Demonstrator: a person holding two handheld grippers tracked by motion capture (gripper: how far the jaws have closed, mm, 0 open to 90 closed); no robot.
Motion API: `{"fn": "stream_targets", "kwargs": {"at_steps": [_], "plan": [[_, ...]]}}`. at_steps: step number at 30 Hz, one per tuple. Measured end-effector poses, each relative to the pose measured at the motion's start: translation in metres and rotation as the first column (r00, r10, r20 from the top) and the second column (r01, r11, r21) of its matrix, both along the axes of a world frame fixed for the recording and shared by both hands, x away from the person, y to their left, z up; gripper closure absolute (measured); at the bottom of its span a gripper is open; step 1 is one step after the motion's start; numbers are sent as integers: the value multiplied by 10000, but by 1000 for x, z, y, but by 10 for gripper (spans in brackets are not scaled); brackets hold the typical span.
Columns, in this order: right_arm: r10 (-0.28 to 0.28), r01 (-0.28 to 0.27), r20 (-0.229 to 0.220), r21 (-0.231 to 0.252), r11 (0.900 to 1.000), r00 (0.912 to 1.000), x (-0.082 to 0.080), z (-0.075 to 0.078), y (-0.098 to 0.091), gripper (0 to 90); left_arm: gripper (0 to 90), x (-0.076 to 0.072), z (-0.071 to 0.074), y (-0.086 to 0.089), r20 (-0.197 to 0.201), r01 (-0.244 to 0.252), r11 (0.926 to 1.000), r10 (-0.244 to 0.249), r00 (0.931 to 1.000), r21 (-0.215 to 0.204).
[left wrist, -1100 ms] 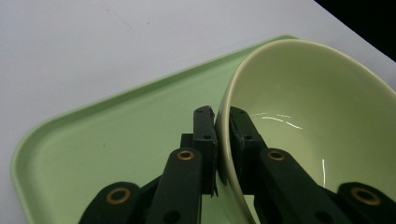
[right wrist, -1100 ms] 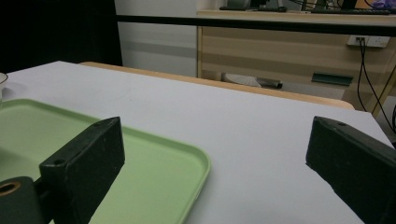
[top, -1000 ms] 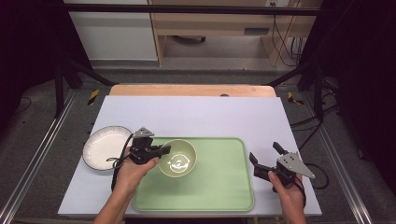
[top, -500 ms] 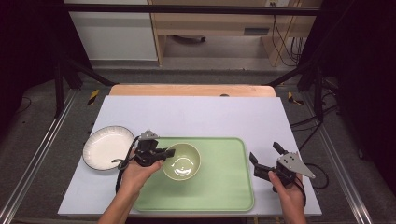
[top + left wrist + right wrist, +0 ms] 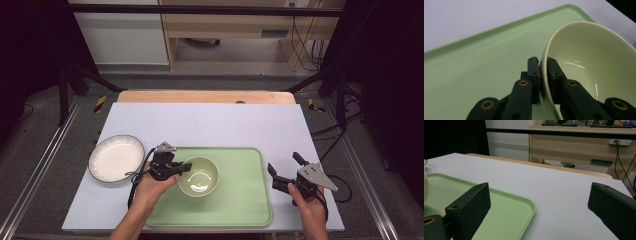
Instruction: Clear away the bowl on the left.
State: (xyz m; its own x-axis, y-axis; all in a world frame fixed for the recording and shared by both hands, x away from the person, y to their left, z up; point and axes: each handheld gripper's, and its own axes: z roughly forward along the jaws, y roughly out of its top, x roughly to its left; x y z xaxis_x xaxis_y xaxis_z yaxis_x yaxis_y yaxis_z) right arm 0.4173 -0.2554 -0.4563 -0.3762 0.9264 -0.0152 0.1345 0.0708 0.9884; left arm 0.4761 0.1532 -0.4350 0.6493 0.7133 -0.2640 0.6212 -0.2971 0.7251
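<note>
At lower centre of the high view, the person's left hand [image 5: 150,187] reaches in from the bottom edge, its left gripper [image 5: 176,168] clamped on the near-left rim of a pale green bowl [image 5: 199,176], one jaw inside, one outside. The bowl sits on the left half of a green tray [image 5: 245,200] on the white table [image 5: 210,122]. At lower right, the right hand [image 5: 307,202] holds the right gripper [image 5: 285,165] beside the tray, jaws spread wide and empty. A white plate [image 5: 116,158] lies left of the tray.
</note>
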Motion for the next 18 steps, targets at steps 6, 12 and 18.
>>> {"fn": "stream_targets", "kwargs": {"at_steps": [6, 12, 18], "plan": [[35, -35, 6, -12, 10000, 10000, 0, 0, 1, 47, 829, -1, -1, -1, -49, 22, 10000, -22, 10000, -26], [38, -38, -9, -15, 10000, 10000, 0, 0, 1, 47, 829, 0, -1, -1, -45, 1, 10000, -1, 10000, 37], [27, -27, 6, -10, 10000, 10000, 0, 0, 0, 47, 828, 0, -4, -3, -117, 13, 10000, -12, 9999, 98]]}}
